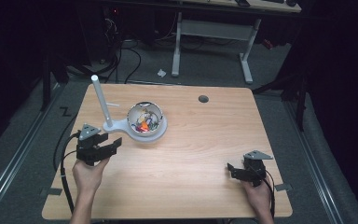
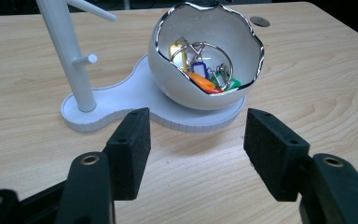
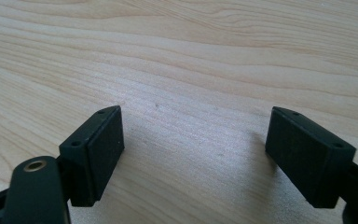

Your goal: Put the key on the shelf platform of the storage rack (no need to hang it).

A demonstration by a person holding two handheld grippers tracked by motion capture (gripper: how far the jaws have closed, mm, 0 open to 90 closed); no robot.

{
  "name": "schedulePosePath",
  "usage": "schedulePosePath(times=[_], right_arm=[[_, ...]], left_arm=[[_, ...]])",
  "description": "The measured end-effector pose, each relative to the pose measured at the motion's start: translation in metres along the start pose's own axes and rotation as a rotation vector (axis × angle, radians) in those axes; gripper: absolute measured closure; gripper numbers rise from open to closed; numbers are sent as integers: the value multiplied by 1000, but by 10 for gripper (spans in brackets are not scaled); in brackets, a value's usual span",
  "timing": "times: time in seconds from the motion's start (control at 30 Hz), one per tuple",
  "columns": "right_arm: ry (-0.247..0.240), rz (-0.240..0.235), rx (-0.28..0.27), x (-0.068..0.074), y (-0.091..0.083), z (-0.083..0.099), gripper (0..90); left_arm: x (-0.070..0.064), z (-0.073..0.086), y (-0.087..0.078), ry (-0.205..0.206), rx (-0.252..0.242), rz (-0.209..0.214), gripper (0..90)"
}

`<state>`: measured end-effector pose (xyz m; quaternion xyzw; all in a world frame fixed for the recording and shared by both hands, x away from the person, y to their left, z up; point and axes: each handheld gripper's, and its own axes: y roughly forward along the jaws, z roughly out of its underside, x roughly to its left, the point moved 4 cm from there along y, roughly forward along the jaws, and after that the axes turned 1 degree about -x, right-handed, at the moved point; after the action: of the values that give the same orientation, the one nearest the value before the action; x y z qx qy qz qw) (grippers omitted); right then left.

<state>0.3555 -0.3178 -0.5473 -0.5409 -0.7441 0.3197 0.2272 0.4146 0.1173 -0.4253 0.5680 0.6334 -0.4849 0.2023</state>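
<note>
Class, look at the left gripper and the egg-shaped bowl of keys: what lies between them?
Between the left gripper and the bowl lie bare tabletop and the front rim of the white stand base, seen in the left gripper view.

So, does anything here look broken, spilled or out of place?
Nothing stands out. The bowl has a jagged rim, but that looks like its eggshell design, not damage. It sits upright on the white stand, with the keys inside. Both grippers are open and hold nothing.

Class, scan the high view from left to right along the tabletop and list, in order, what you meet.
left gripper → white post → egg-shaped bowl holding keys → round table hole → right gripper
</note>
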Motion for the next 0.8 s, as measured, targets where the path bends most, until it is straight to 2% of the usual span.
schedulePosePath(times=[0.13, 0.17, 0.37, 0.4, 0.43, 0.47, 0.5, 0.53, 0.6, 0.77, 0.8], right_arm=[[0, 0, 0, 0, 0, 0, 193], [0, 0, 0, 0, 0, 0, 193], [0, 0, 0, 0, 0, 0, 193], [0, 0, 0, 0, 0, 0, 193], [0, 0, 0, 0, 0, 0, 194], [0, 0, 0, 0, 0, 0, 193], [0, 0, 0, 0, 0, 0, 193], [0, 1, 0, 0, 0, 0, 193], [0, 0, 0, 0, 0, 0, 193], [0, 0, 0, 0, 0, 0, 194], [0, 0, 0, 0, 0, 0, 193]], left_arm=[[4, 0, -1, -1, -1, -7, 414], [5, 0, -1, -14, -2, -14, 414], [11, 1, -2, 11, -1, -4, 412], [11, 1, -3, -16, -5, -21, 411], [12, 1, -3, -6, -3, -17, 411], [12, 1, -3, -21, -6, -25, 410], [13, 1, -3, -6, -1, -15, 409], [14, 2, -4, -18, -1, -19, 409], [16, 2, -4, -1, -8, -18, 409], [22, 4, -2, -26, -2, -39, 408], [24, 4, -1, -18, 1, -36, 408]])
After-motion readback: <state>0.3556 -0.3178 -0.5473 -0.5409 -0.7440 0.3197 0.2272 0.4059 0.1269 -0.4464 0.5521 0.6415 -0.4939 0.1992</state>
